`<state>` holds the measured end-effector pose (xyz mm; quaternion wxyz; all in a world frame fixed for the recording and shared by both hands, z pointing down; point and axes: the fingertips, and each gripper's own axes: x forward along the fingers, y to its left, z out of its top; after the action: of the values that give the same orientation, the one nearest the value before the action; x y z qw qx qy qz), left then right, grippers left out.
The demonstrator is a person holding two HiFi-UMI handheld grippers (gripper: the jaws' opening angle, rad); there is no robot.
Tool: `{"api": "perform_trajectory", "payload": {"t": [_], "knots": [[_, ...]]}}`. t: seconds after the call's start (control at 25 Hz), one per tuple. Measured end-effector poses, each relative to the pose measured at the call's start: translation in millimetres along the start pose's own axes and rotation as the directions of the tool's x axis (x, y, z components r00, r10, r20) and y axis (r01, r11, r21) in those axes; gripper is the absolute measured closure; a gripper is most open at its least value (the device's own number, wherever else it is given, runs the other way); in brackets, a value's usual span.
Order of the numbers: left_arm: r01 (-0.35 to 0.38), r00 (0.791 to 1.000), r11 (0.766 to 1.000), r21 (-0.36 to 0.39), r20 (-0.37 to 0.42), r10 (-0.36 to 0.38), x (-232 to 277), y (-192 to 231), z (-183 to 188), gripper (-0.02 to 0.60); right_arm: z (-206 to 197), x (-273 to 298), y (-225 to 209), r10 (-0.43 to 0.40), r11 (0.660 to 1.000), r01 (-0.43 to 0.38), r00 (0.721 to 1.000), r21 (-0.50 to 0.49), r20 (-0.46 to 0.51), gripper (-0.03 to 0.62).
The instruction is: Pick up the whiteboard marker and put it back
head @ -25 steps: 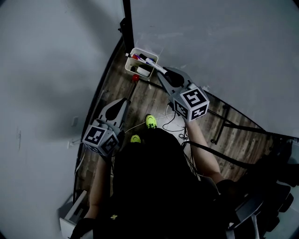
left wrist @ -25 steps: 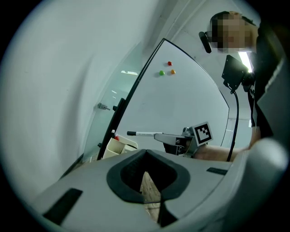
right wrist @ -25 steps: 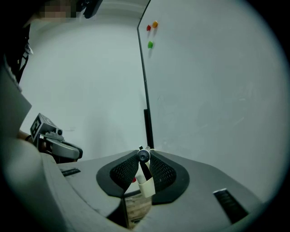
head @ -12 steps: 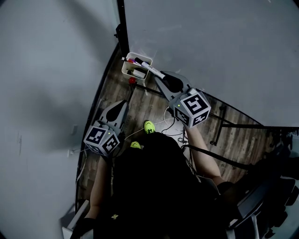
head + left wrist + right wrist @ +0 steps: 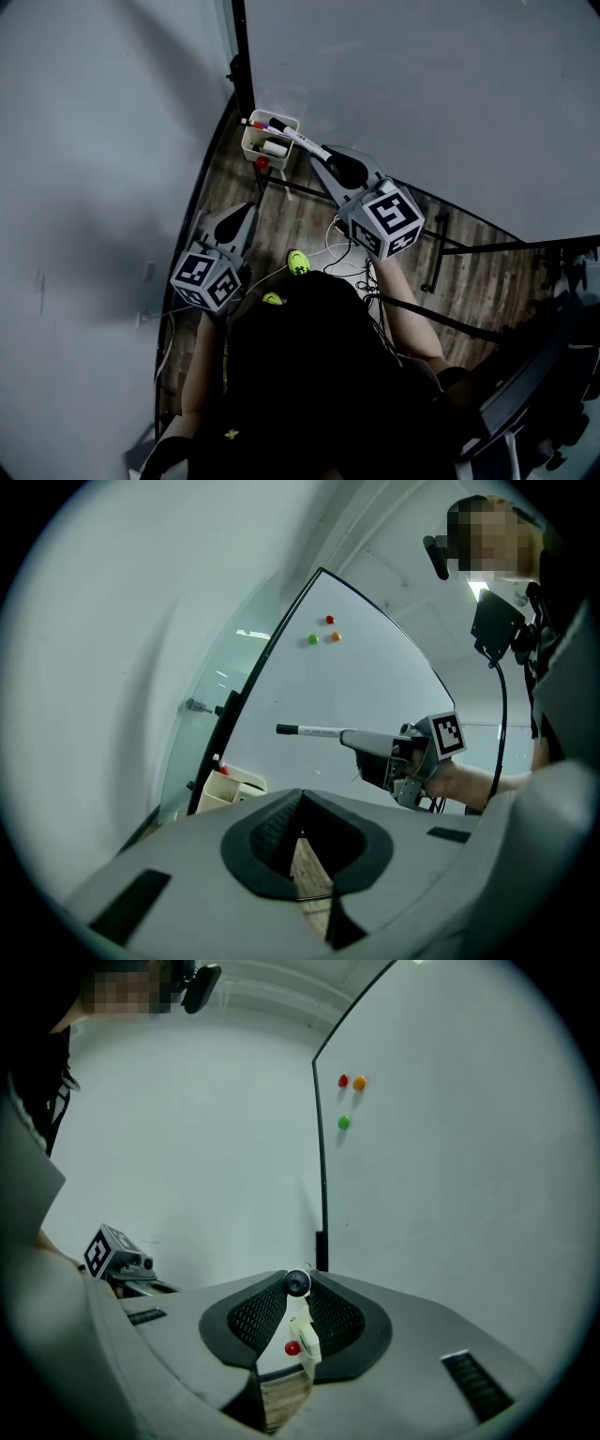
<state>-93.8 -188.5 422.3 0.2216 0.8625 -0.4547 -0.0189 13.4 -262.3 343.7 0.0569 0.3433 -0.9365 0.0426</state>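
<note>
My right gripper [image 5: 325, 157] is shut on a whiteboard marker [image 5: 298, 141], a white barrel with a black cap. The marker sticks out level from the jaws, and its tip is over the right edge of a cream tray [image 5: 253, 145] fixed at the whiteboard's lower left corner. In the right gripper view the marker [image 5: 297, 1282] shows end-on between the fingertips, with the tray [image 5: 306, 1337] below. The left gripper view shows the marker [image 5: 314, 730] from the side. My left gripper [image 5: 234, 220] hangs lower left, shut and empty, its tips [image 5: 300, 794] meeting.
The tray holds other markers [image 5: 262, 124], and a red round piece [image 5: 262, 162] sits under it. The whiteboard [image 5: 422, 94] carries red, orange and green magnets [image 5: 343, 1122]. Its black frame post [image 5: 238, 56] runs beside a grey wall. Cables [image 5: 342, 248] and stand legs lie on the wood floor.
My right gripper has risen a little with the marker still clamped, its tip staying by the tray. The left gripper has hardly moved.
</note>
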Motion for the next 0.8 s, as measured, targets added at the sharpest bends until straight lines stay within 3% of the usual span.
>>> {"api": "perform_trajectory", "payload": {"t": [0.24, 0.8], "knots": [[0.009, 1.000, 1.000, 0.025, -0.019, -0.009, -5.2, -4.6, -2.9, 0.551, 8.7, -11.8, 10.7, -0.017, 1.000, 0.017, 1.000, -0.017, 0.015, 0.530], [0.051, 0.999, 0.998, -0.026, -0.004, -0.051, -15.1, -11.1, -5.3, 0.549, 21.5, -25.9, 25.6, -0.048, 0.998, 0.050, 0.998, -0.044, 0.037, 0.530]]}}
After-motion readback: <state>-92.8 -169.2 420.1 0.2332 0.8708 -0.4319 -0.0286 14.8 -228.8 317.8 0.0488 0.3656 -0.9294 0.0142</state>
